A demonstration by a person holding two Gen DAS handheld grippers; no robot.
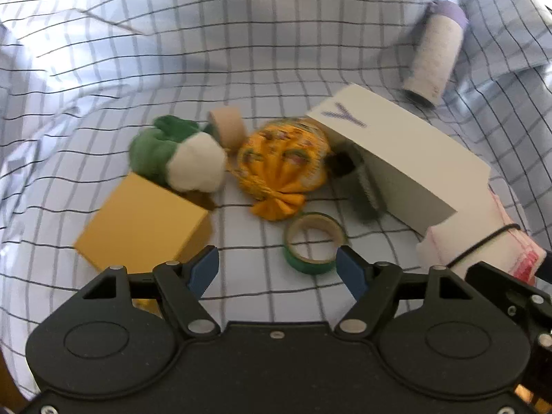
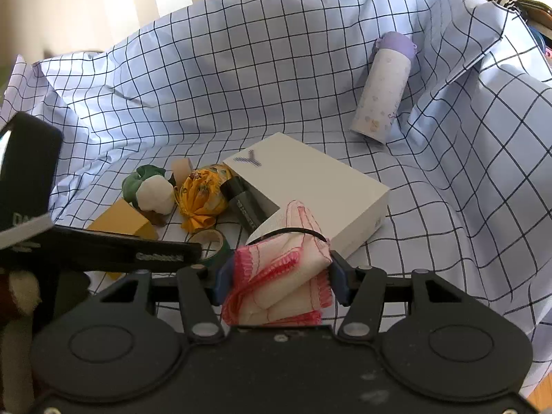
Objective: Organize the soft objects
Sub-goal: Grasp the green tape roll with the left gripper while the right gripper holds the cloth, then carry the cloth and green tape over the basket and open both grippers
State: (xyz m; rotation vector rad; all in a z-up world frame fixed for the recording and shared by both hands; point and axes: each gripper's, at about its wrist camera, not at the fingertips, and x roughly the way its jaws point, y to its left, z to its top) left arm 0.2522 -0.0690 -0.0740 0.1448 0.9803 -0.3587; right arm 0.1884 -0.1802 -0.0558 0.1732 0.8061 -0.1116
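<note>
My right gripper (image 2: 281, 281) is shut on a folded white cloth with pink edging (image 2: 276, 276), bound by a black band; the cloth also shows at the right edge of the left wrist view (image 1: 479, 241). My left gripper (image 1: 277, 270) is open and empty, just in front of a green tape roll (image 1: 314, 243). Beyond it lie a green and white plush (image 1: 179, 157) and a yellow drawstring pouch (image 1: 283, 169). Both also show in the right wrist view, the plush (image 2: 151, 189) left of the pouch (image 2: 203, 196).
A white box marked Y (image 1: 396, 151) lies right of the pouch, over a dark cylinder (image 2: 243, 203). A yellow box (image 1: 141, 224) sits left, a tan tape roll (image 1: 227, 126) behind. A white bottle with purple cap (image 2: 383, 86) lies far right on the checked cloth (image 2: 241, 69).
</note>
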